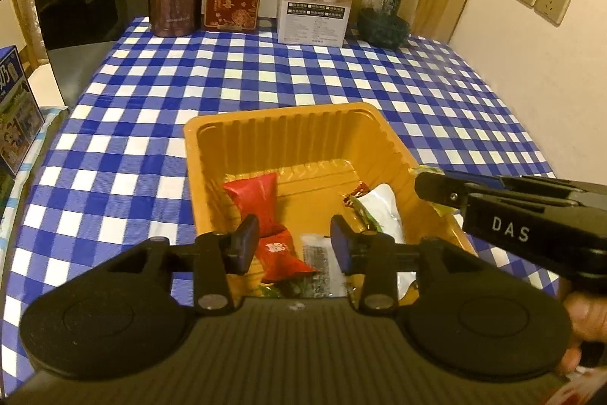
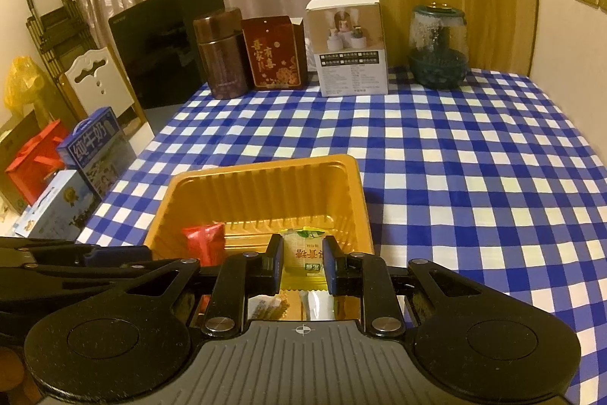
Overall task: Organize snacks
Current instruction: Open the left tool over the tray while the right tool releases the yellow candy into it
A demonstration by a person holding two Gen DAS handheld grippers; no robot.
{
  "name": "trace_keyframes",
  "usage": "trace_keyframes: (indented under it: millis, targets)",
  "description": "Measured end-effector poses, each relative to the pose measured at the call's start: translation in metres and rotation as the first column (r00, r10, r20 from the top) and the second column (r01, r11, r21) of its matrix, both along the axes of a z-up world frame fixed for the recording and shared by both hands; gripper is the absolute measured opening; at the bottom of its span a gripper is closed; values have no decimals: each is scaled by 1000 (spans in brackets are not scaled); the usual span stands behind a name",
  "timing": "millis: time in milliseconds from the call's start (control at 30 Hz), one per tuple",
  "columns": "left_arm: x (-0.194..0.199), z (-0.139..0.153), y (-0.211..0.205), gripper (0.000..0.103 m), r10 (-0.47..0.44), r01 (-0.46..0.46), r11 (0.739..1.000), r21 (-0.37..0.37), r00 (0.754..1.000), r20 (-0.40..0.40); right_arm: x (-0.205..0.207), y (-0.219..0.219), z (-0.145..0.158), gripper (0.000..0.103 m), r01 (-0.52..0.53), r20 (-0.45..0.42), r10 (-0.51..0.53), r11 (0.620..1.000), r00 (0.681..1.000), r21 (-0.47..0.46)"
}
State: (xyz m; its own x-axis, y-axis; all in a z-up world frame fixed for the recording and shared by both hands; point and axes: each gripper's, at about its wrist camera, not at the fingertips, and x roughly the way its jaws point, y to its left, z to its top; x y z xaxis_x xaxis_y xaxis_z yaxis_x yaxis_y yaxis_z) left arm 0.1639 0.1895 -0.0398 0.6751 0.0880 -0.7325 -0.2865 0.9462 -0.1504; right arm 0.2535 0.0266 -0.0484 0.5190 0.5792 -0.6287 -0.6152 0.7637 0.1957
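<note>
An orange plastic tray (image 1: 288,139) sits at lower centre on a worktop (image 1: 417,93) covered in blue-and-white checks. Over its near end, the left tongs (image 1: 292,245) stand parted, gripping nothing, above a red candy packet (image 1: 280,253) lying in the tray. The right tongs (image 2: 303,266) are closed on a pale green-and-white snack packet (image 2: 303,249) above the tray.

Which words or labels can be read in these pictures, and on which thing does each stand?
"DAS": right gripper, on its side.
"吾家有喜": red tin.
"纯牛奶": blue milk carton.
Candy packet held in the right gripper: print upside down, not surely readable.
White box and red packets: print too small.
</note>
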Motion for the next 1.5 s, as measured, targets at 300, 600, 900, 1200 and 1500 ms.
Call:
trace_keyframes:
  millis: [300,600,900,1200,1500]
  targets:
    - [-17,5,3,43,0,0,1000,-3,1000,4,-4,7,-3,23,-11,-18,11,1000,1000,4]
    - [-21,2,5,45,-1,1,1000,-14,1000,-1,-3,12,-3,23,-13,-24,13,1000,1000,8]
    - [-23,0,5,55,3,-3,1000,-11,1000,-7,1,5,-2,57,6,-40,-3,997,999,81]
    - [-29,3,-1,65,-2,2,1000,-12,1000,0,-3,-10,6,57,42,-38,-40,997,998,70]
    - [-52,21,-14,76,18,-18,999,30,1000,6,-24,-34,22,57,79,-32,-77,994,997,69]
